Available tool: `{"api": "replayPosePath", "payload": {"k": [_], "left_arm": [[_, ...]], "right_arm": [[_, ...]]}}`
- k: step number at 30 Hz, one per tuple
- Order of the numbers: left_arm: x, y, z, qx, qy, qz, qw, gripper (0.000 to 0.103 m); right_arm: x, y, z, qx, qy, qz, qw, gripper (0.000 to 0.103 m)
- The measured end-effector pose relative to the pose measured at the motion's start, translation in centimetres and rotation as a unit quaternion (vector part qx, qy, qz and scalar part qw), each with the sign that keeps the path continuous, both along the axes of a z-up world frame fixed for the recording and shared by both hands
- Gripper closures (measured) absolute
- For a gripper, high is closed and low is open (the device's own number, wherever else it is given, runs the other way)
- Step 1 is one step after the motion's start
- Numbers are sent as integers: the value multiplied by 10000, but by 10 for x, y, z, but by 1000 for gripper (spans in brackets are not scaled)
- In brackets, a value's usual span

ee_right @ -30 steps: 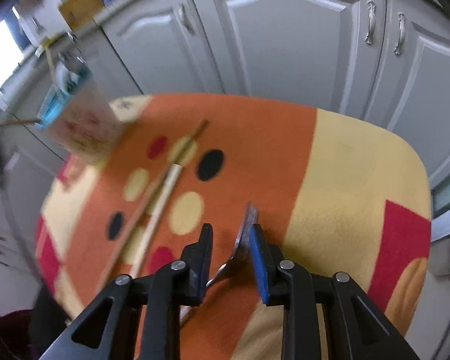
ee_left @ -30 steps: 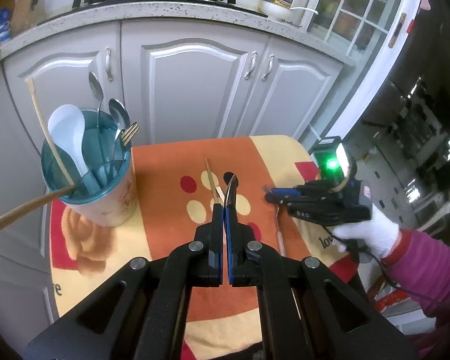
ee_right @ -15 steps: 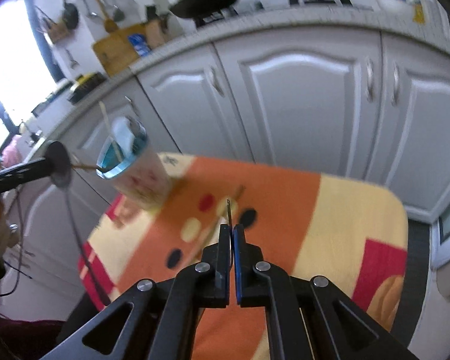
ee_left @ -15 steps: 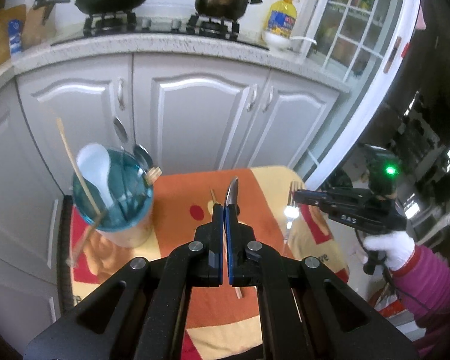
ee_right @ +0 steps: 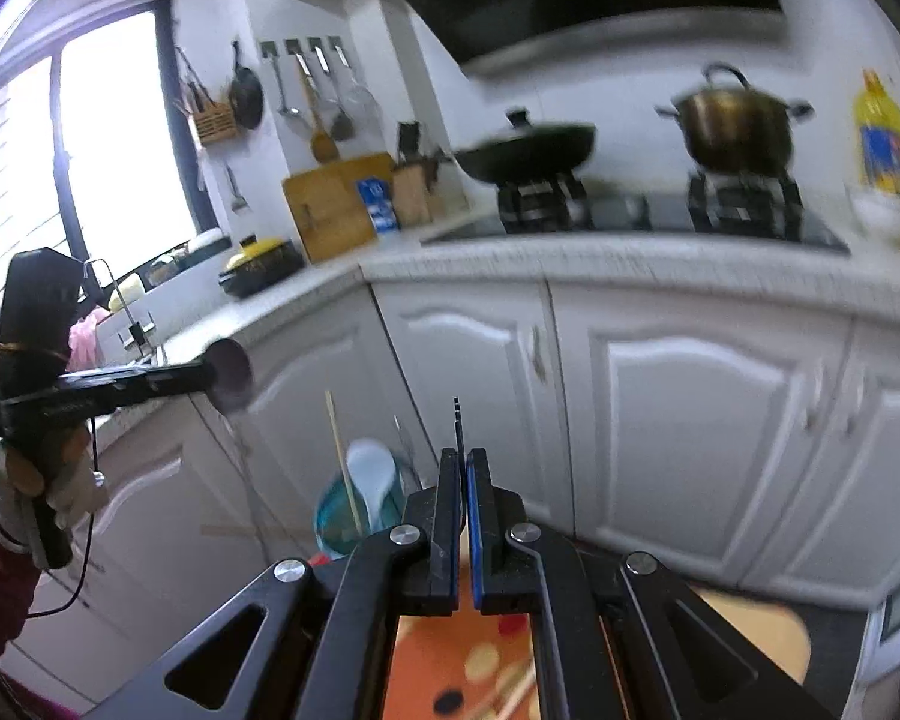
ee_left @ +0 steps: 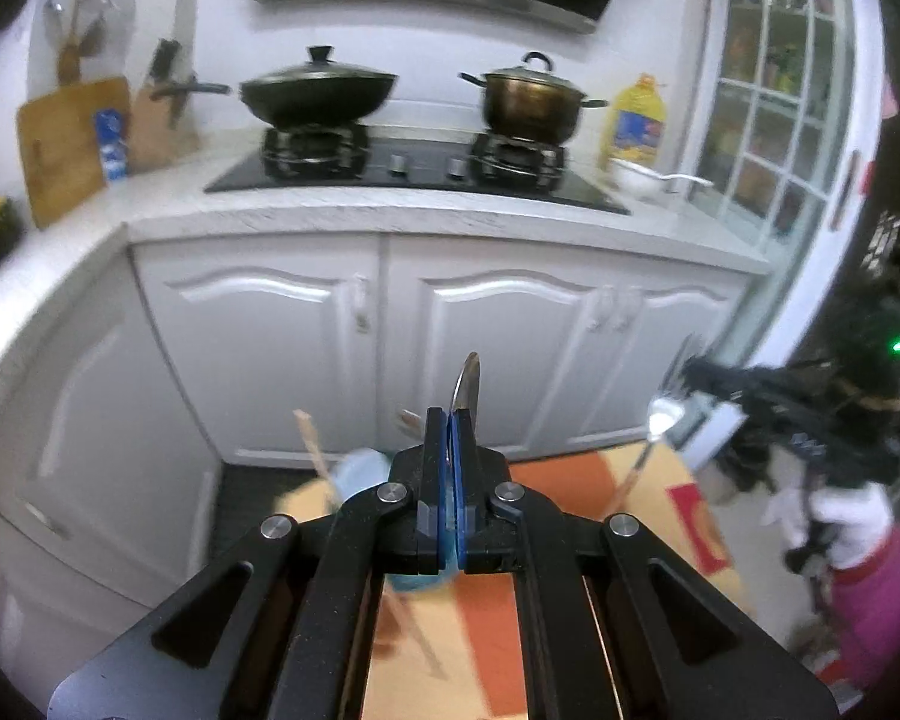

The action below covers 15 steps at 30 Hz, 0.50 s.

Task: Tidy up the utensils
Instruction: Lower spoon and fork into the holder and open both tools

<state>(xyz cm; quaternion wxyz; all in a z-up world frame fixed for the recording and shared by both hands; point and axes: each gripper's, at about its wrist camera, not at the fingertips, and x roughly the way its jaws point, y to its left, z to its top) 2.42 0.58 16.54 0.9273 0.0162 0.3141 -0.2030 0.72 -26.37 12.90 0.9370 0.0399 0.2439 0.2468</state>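
Left claw [ee_left: 451, 420]: closed on a spoon [ee_left: 467, 381], whose bowl stands up edge-on above the pads. Right claw [ee_right: 462, 462]: closed on a fork [ee_right: 458, 426], seen edge-on as a thin dark blade with the tines uppermost. In the left wrist view the same fork [ee_left: 660, 420] hangs below the right claw [ee_left: 699, 375], handle pointing down toward the bench.

Utensil cup [ee_right: 360, 510]: blue-rimmed, standing on the bench [ee_right: 450, 660] with its orange patterned cloth, below and left of the right claw. It holds a white rice paddle [ee_right: 372, 474] and an upright chopstick [ee_right: 342, 462]; more chopsticks [ee_right: 516, 690] lie loose on the cloth. In the left wrist view the left claw's own fingers cover most of the cup [ee_left: 360, 474].

Surroundings: white cabinet doors [ee_left: 492, 348] directly ahead; above them a hob with a black wok [ee_left: 318, 93] and a metal pot [ee_left: 531, 99]; an oil bottle [ee_left: 636, 120] to the right. Both views are motion-blurred.
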Motion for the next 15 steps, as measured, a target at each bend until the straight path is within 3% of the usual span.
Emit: {"api": "replayPosePath", "payload": {"k": [6, 15], "left_arm": [[36, 18, -25, 384, -71, 407, 9984, 103], [56, 16, -75, 981, -380, 713, 9919, 103]], "right_arm": [[34, 52, 2, -235, -164, 87, 9996, 101], [63, 107, -39, -884, -289, 124, 9956, 101]]}}
